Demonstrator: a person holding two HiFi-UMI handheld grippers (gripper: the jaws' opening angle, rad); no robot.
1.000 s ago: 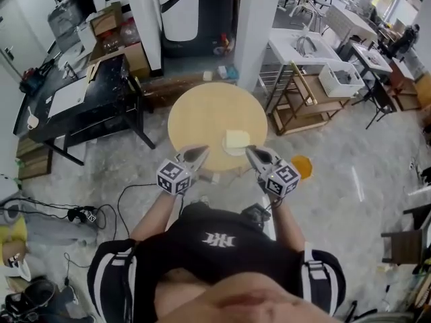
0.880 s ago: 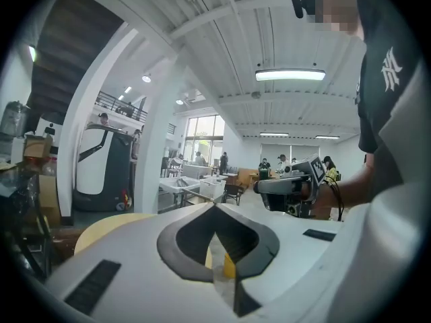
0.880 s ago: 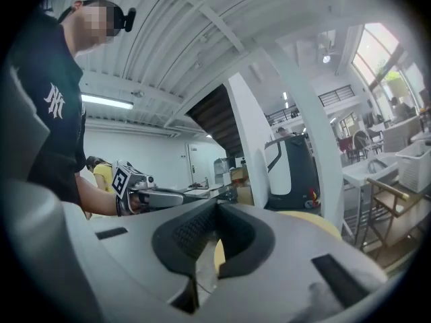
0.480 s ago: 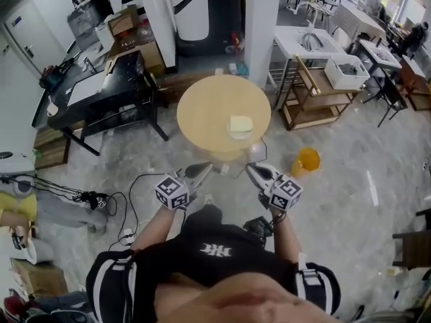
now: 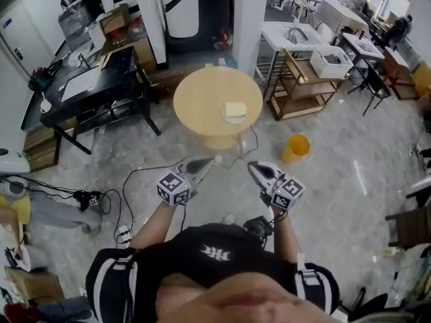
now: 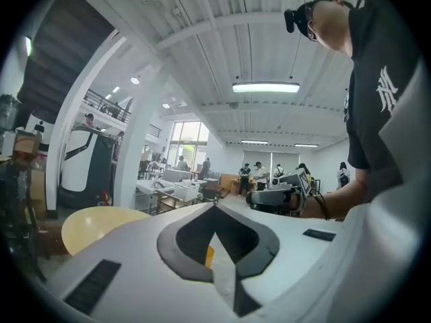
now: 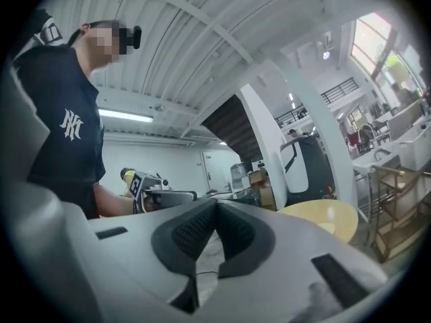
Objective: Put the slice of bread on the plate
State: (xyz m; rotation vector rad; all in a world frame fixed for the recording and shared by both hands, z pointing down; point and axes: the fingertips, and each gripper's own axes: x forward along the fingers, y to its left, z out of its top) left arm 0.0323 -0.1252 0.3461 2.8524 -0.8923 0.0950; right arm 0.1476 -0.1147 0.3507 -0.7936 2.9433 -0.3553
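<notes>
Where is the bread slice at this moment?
In the head view, the bread slice lies on the plate, at the right side of the round table.

We record the slice of bread (image 5: 236,109) as pale, cream-coloured and roughly square, lying flat. It rests on the plate (image 5: 233,120) and covers most of it, so we see only a thin strip of rim on the near side. The plate is small, round and white. It sits on the round light-wood table (image 5: 199,99), right of centre and inside the edge. We cannot resolve crust or surface detail from the head view.
</notes>
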